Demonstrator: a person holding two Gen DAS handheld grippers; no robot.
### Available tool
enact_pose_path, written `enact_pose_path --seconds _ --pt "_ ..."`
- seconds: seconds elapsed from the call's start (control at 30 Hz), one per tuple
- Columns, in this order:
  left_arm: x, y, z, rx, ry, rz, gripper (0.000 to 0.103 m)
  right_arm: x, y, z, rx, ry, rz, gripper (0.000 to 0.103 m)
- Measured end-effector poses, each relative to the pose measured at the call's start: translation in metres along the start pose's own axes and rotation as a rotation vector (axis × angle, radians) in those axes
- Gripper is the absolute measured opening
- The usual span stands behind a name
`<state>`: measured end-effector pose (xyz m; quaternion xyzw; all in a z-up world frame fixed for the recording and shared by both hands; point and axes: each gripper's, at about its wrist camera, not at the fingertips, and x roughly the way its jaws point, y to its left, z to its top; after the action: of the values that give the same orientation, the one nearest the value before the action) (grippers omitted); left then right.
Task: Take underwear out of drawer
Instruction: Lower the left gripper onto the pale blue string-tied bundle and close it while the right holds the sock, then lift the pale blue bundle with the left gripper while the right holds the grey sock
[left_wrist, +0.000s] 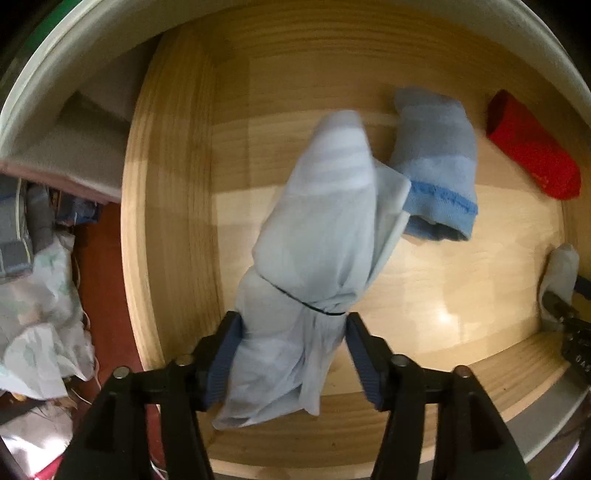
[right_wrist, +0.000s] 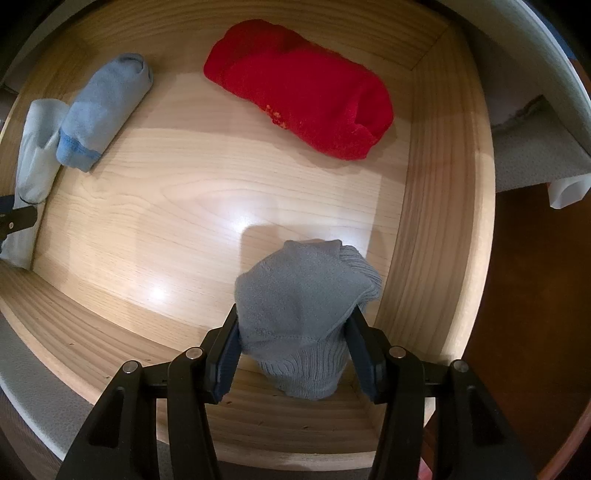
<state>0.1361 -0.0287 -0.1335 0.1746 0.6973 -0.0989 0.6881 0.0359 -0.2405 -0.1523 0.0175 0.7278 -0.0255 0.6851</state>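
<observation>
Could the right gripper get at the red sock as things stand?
Probably not yet: the right gripper is shut on a grey sock. The red sock lies uncovered on the drawer floor.

Blurred and cut-off parts

The pale blue bundle (left_wrist: 317, 236) is smeared by motion; the white piece (left_wrist: 561, 273) is cut off at the left-wrist view's right edge.

crumpled patterned cloth (left_wrist: 40, 314) | folded grey fabric (left_wrist: 74, 147) | red-brown floor (left_wrist: 107, 280) left of drawer
</observation>
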Motion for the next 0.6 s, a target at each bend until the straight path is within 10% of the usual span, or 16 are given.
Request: enact_pose_path --seconds 0.3,0.6 --pt "-0.006 0.013 0.007 0.013 -0.034 -0.069 0.062 -0.002 0.005 0.004 0.000 -0.003 0.003 0.050" --pt "0.014 -0.022 0.015 0.116 0.021 0.060 0.067 -0.002 0.009 0.006 -0.001 -0.004 0.002 0.051"
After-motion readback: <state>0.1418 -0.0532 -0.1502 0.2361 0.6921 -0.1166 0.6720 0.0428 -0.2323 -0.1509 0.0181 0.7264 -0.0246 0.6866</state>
